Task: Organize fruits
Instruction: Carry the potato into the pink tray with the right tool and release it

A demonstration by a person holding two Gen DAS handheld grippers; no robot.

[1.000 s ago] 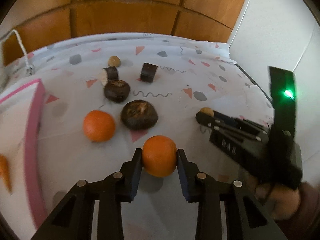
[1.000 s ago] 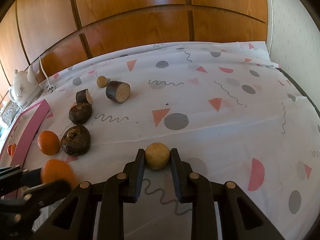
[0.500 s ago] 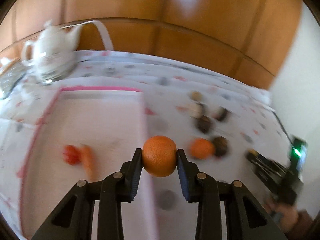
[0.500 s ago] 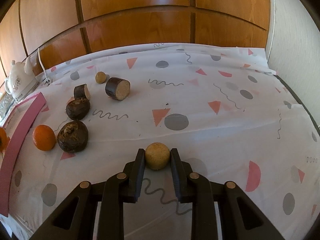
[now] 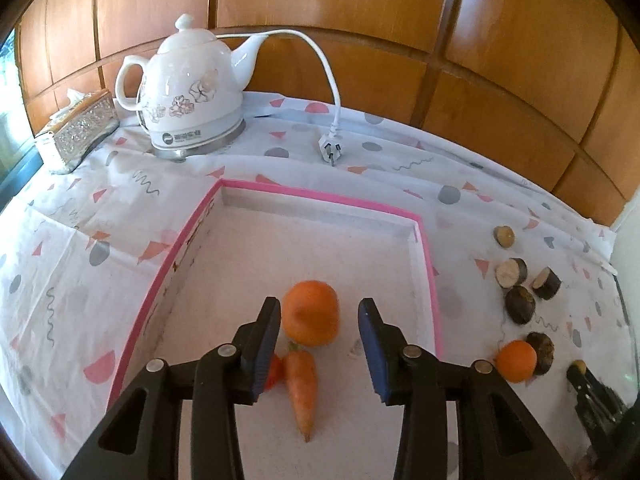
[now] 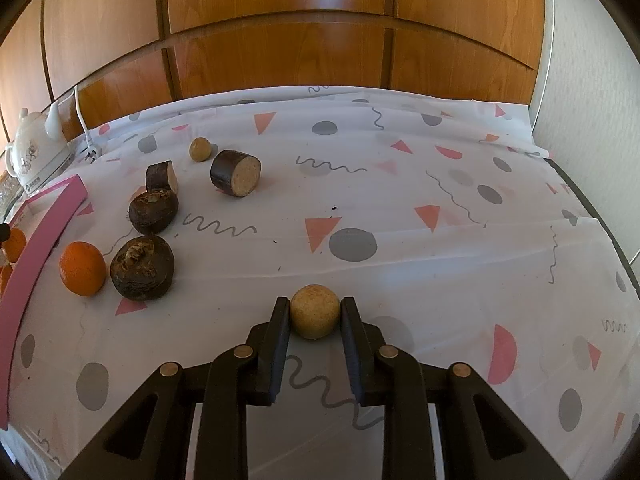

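While the left hand-held gripper hangs over the pink-rimmed tray, its jaws stand spread with a clear gap on the right side of the orange, so I take the fruit as released; it looks slightly smeared, and I can't tell whether it has settled on the tray floor or is dropping the last bit. A carrot lies just below it, long axis pointing back toward the gripper, with something small and red half hidden behind the left finger.

The right hand-held gripper is clenched on a small tan ball-shaped fruit, held just above the patterned cloth on the bench (well to the right of the tray).

What the next move turns on, to my eye: the second orange sits outside the tray, just past its right rim, touching or nearly touching a dark round fruit. It lies ahead and to the left of the right gripper, but the left one is nearer and empty, so that hand seems the natural one to swing right for it. The cut dark pieces lie farther back.
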